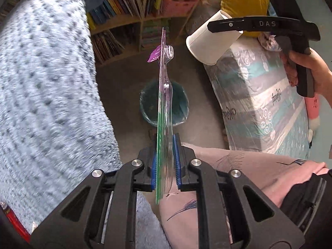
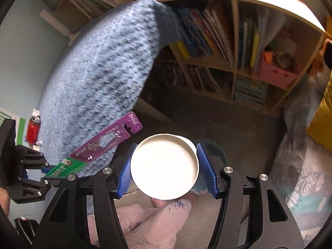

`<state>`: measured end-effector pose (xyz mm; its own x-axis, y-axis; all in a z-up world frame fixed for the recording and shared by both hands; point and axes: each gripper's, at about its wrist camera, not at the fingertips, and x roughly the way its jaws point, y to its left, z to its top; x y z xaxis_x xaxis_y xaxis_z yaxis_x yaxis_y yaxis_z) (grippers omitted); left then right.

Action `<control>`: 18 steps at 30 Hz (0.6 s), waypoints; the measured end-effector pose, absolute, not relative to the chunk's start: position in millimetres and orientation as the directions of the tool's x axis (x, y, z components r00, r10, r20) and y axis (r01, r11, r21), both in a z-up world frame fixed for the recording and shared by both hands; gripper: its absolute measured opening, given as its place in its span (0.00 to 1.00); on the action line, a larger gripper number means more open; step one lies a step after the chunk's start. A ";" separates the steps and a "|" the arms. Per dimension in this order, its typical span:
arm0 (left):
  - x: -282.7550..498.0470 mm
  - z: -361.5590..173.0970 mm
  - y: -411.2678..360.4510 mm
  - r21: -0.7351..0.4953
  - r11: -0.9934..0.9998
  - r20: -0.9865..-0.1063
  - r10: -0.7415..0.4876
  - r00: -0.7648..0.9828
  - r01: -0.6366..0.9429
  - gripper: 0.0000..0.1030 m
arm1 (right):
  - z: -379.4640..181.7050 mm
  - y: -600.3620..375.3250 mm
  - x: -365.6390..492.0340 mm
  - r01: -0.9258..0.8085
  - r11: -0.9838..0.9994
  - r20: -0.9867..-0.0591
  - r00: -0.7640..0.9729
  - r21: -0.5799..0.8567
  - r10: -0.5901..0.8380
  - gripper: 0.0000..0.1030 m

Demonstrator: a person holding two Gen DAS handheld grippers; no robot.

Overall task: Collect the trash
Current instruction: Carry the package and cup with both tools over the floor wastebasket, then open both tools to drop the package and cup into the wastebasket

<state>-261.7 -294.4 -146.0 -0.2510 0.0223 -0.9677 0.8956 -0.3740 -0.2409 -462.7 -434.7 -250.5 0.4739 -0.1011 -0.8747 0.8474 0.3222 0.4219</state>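
Note:
My left gripper (image 1: 165, 161) is shut on a toothbrush package (image 1: 164, 108), purple and green card with a clear blister, held edge-on above a teal bin (image 1: 178, 99) with a clear liner on the floor. My right gripper (image 2: 166, 170) is shut on a white paper cup (image 2: 165, 169), its blue pads on the cup's two sides. The cup (image 1: 209, 41) and right gripper (image 1: 228, 26) show at upper right in the left wrist view. The package (image 2: 108, 139) and left gripper (image 2: 44, 172) show at left in the right wrist view. The bin (image 2: 215, 151) is mostly hidden behind the cup.
A blue knitted blanket (image 1: 45, 87) covers the surface on the left. A red soda can (image 2: 33, 127) stands beside it. A bookshelf (image 2: 228, 66) with a pink basket (image 2: 276, 72) lines the far wall. A patterned mattress (image 1: 259, 103) and yellow cushion (image 1: 242, 2) lie right. My legs (image 1: 238, 172) are below.

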 end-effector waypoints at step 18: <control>-351.6 -309.6 -348.5 -0.173 -0.469 -0.960 0.275 -0.043 0.866 0.93 | -402.7 -431.8 -508.9 0.878 -0.042 -0.879 0.477 0.477 -0.016 0.75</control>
